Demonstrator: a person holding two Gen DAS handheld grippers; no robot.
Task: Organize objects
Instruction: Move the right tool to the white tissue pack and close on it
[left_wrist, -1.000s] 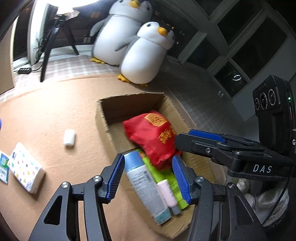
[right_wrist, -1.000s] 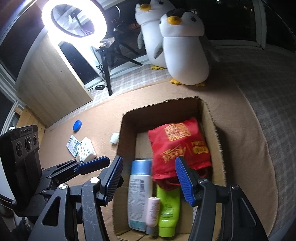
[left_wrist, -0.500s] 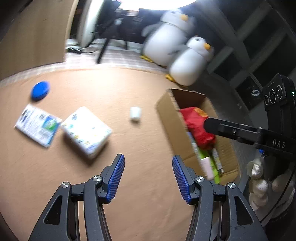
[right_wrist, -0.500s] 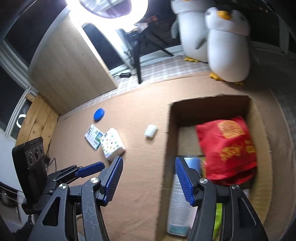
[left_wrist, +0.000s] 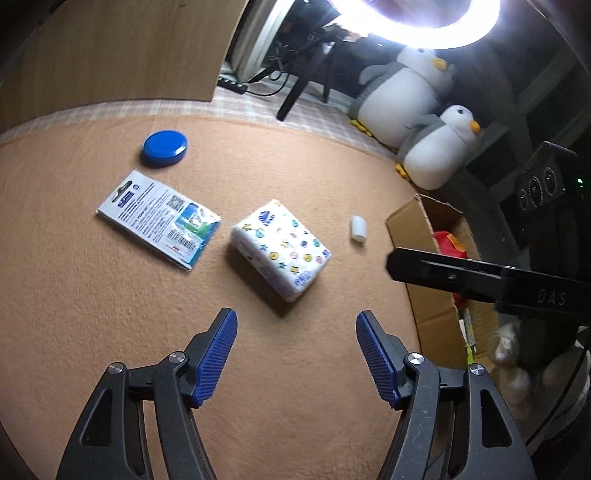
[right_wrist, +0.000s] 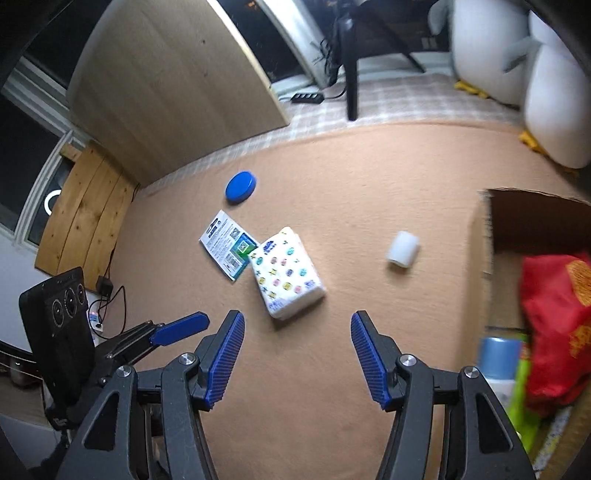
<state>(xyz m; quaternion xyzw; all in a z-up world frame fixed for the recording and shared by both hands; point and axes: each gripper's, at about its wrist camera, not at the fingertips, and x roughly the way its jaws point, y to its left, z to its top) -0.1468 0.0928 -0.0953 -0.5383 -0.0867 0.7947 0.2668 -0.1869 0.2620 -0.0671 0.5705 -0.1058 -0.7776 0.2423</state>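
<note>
A white tissue pack (left_wrist: 281, 249) with coloured prints lies on the tan mat, also in the right wrist view (right_wrist: 286, 272). Beside it lie a flat blue-and-white packet (left_wrist: 159, 218) (right_wrist: 228, 244), a blue round lid (left_wrist: 164, 147) (right_wrist: 241, 186) and a small white cylinder (left_wrist: 359, 229) (right_wrist: 402, 248). A cardboard box (left_wrist: 428, 280) (right_wrist: 484, 229) at the right holds a red bag (right_wrist: 554, 325), a blue-capped bottle (right_wrist: 496, 365) and a green tube (right_wrist: 522, 402). My left gripper (left_wrist: 296, 354) is open and empty, just short of the tissue pack. My right gripper (right_wrist: 297, 356) is open and empty, beside the box.
Two plush penguins (left_wrist: 417, 107) sit behind the mat. A ring light (left_wrist: 424, 22) on a black tripod (right_wrist: 349, 62) and a wooden panel (right_wrist: 177, 85) stand at the back. A power strip (right_wrist: 307, 97) lies on the checked cloth.
Both grippers have swung left, away from over the box, and now face the loose items on the mat. Both stay open and empty.
</note>
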